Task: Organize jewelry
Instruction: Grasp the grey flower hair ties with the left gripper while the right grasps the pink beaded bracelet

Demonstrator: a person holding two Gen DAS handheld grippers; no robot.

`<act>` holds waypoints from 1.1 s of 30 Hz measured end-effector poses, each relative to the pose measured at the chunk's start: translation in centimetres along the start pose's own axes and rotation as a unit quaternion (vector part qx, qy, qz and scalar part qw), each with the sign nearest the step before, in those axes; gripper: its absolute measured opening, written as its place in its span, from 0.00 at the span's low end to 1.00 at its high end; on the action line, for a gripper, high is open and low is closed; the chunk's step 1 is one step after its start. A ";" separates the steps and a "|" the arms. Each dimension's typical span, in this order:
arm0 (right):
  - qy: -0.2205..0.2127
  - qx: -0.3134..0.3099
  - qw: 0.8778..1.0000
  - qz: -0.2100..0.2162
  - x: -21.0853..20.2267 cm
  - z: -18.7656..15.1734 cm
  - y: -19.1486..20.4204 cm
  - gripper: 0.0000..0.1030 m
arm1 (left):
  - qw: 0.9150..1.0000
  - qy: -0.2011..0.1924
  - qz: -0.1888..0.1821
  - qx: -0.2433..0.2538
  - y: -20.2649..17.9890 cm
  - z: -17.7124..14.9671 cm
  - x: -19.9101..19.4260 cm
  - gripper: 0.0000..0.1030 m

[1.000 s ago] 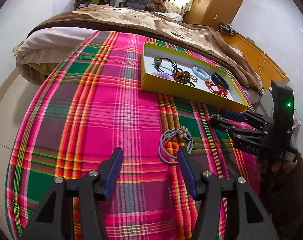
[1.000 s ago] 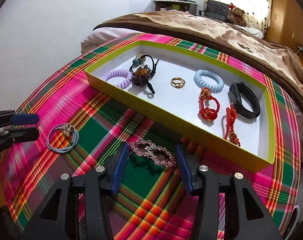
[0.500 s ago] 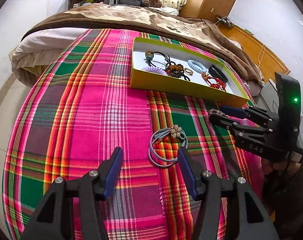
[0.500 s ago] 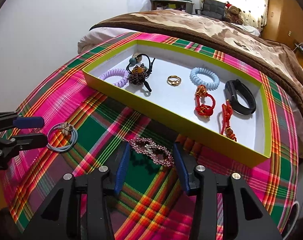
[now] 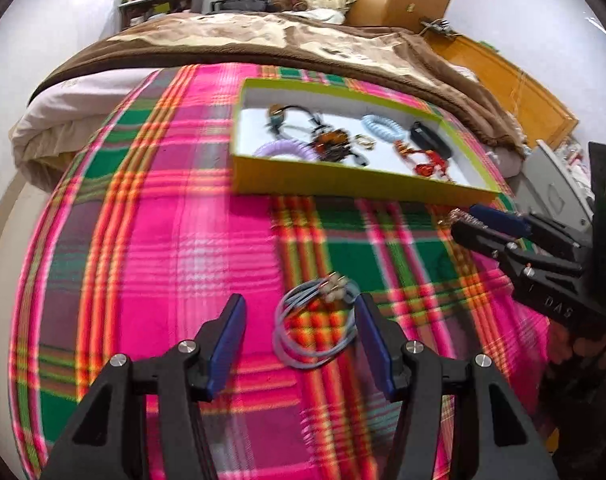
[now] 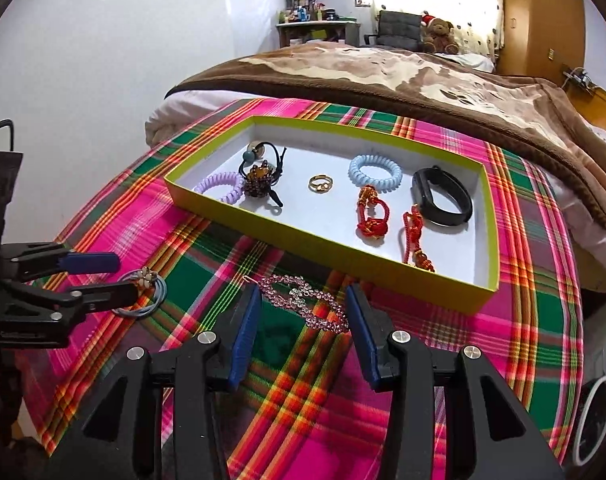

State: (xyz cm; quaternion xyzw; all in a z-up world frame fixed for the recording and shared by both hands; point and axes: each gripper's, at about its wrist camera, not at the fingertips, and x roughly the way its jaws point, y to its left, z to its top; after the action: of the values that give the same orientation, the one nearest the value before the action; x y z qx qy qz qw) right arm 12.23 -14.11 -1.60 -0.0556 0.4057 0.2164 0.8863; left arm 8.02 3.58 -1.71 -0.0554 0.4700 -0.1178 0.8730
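Left tool (image 5: 299, 340) jaws stand wide, nothing gripped — blue hair-tie bundle (image 5: 313, 326) with a shell charm lies on the plaid blanket (image 5: 163, 220) between its fingers, nearer the right one. Right tool (image 6: 303, 322) also wide apart, pads not pressing; pink rhinestone bracelet (image 6: 303, 304) lies between them on the blanket, just in front of the yellow-green tray (image 6: 383, 270).

Step, by my read: both tools lined up for pick-ups of the last two loose pieces. Next calls for closing on each, lifting, carrying over the tray wall to a bare white patch.

Tray already holds purple and blue coil ties, gold ring (image 6: 320, 183), red cord bracelets, black band (image 6: 443, 196).

Hard to tell — left view is motion-blurred; the tray wall hides the purple coil's near edge.
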 end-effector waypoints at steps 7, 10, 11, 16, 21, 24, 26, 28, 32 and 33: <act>-0.007 0.011 1.000 0.006 -0.7 -0.1 -0.1 0.43 | 0.999 0.004 0.029 0.035 -1.3 0.7 1.4 0.56; -0.011 0.011 1.000 0.009 -0.9 0.0 0.0 0.43 | 0.998 0.002 0.034 0.045 -1.4 0.6 1.5 0.56; -0.012 0.012 1.000 0.009 -0.9 0.0 0.1 0.43 | 0.998 0.002 0.037 0.052 -1.6 0.5 1.5 0.56; -0.010 0.015 1.000 0.011 -0.8 0.0 0.1 0.43 | 0.998 0.003 0.034 0.052 -1.7 0.4 1.3 0.38; -0.014 0.017 1.000 0.010 -1.0 0.0 0.1 0.43 | 0.998 0.001 0.045 0.051 -1.3 0.5 1.1 0.18; -0.018 0.020 1.000 0.009 -1.3 0.0 0.0 0.43 | 0.999 -0.001 0.033 0.037 -0.7 0.6 0.8 0.14; -0.020 0.023 0.999 0.008 -1.4 0.0 -0.1 0.43 | 0.999 -0.004 0.039 0.036 -0.6 0.6 0.7 0.13; -0.022 0.024 0.999 0.009 -1.5 0.0 -0.1 0.43 | 0.999 -0.008 0.037 0.034 -0.7 0.6 0.5 0.13; -0.025 0.026 0.999 0.007 -1.8 0.0 -0.2 0.43 | 0.999 -0.020 0.036 0.033 -0.9 0.9 0.0 0.13; -0.026 0.026 0.999 0.008 -1.9 0.0 -0.2 0.43 | 0.999 -0.023 0.037 0.032 -0.8 1.0 -0.2 0.13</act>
State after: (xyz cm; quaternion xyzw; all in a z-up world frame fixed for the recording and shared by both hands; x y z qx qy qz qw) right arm 11.24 -14.96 -0.18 -0.0236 0.3884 0.2139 0.8960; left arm 8.66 2.80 -0.81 -0.0127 0.4476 -0.0989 0.8887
